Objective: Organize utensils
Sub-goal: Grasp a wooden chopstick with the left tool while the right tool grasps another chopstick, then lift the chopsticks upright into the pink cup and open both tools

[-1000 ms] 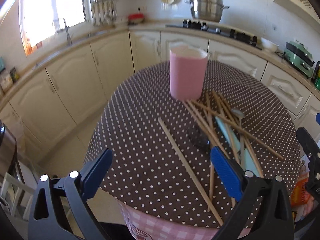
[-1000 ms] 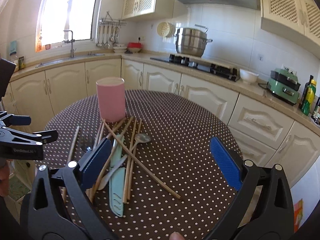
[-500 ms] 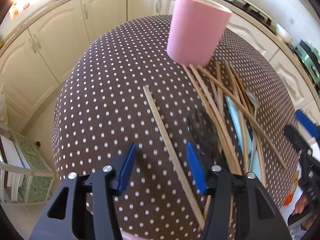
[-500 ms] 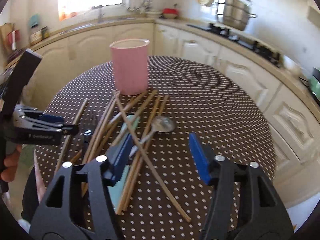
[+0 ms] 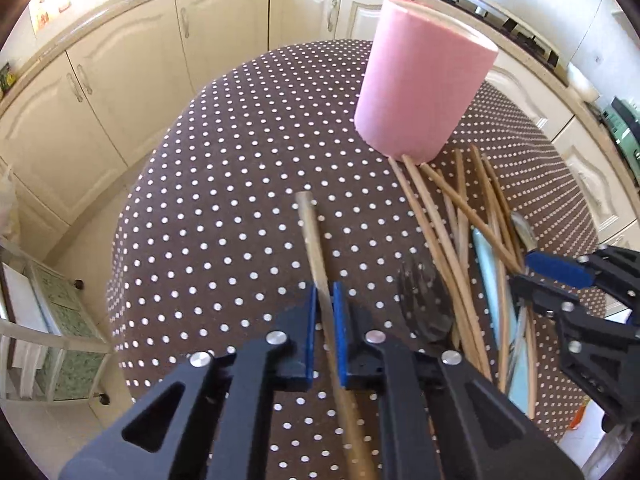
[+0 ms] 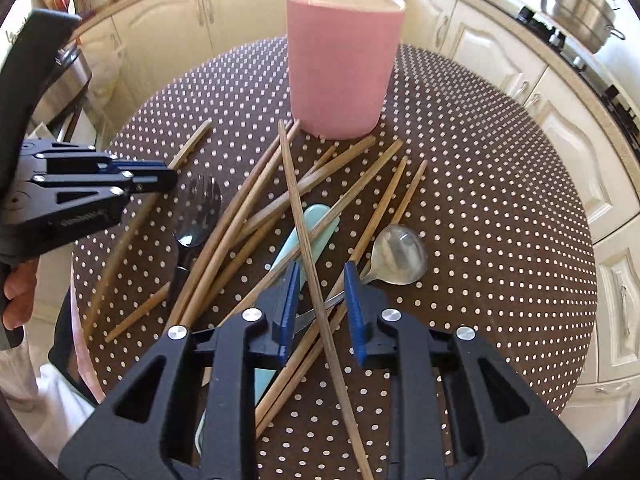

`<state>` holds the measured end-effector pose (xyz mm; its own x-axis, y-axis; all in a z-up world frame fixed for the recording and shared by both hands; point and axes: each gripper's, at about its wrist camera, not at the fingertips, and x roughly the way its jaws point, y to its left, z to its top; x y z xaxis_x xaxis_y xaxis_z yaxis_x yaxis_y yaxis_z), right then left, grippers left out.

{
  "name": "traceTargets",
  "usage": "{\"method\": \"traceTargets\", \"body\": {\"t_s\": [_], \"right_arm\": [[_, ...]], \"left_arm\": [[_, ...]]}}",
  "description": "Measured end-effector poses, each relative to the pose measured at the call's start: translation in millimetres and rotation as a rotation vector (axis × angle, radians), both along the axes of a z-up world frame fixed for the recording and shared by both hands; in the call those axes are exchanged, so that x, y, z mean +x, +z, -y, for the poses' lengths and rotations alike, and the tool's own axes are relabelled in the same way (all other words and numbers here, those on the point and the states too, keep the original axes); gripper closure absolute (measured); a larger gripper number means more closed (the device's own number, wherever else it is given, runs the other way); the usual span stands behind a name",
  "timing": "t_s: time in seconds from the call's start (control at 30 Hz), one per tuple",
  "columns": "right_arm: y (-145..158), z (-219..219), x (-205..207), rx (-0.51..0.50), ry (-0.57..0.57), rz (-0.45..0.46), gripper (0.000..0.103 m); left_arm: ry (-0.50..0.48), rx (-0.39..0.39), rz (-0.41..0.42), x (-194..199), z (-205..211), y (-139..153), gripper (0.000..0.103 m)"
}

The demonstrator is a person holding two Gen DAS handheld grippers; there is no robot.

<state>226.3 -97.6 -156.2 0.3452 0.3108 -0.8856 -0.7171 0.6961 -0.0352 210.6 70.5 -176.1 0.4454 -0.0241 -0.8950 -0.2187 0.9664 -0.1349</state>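
Left gripper (image 5: 323,300) clamped on a lone chopstick (image 5: 310,232) lying on the dotted tablecloth (image 5: 224,200). Pink cup (image 6: 344,60) upright behind the chopstick pile (image 6: 256,208). Right gripper (image 6: 320,284) closing, jaws narrow, straddling a long chopstick (image 6: 296,200), pads not yet touching.

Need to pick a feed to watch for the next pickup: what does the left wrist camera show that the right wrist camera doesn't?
Only the left wrist view shows the left gripper shut on a lone chopstick from behind.

Only the right wrist view shows the right gripper closing around one long chopstick crossing the pile, pads not yet touching, and the whole metal spoon.

Both show the pink cup, black fork, light blue handle and dotted tablecloth.
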Motion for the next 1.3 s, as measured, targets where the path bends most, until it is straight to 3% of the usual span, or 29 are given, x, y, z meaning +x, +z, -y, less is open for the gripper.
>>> {"method": "traceTargets", "body": {"t_s": [0.17,0.33,0.63,0.93,1.07,1.17,1.3], "right_arm": [[-2,-1,5,0.005,0.002,-0.017,0.097],[13,10,5,0.072,-0.017,0.0,0.097],[78,38,4,0.279,-0.061,0.102,0.097],[144,34,23,0.468,-0.123,0.237,0.097],[172,29,31,0.525,-0.139,0.298,0.097],[186,23,35,0.556,-0.149,0.337,0.097],[194,14,46,0.586,-0.149,0.342,0.097]], "left_arm": [[0.003,-0.023,0.094,-11,-2,16,0.097],[0.001,-0.048,0.232,-29,-3,50,0.097],[-0.017,-0.078,0.519,-52,3,122,0.097],[-0.054,0.016,0.737,-32,40,200,0.097],[-0.057,0.06,0.897,-23,47,232,0.097],[-0.038,0.055,0.986,-12,45,246,0.097],[0.015,0.107,1.054,3,45,255,0.097]]}}
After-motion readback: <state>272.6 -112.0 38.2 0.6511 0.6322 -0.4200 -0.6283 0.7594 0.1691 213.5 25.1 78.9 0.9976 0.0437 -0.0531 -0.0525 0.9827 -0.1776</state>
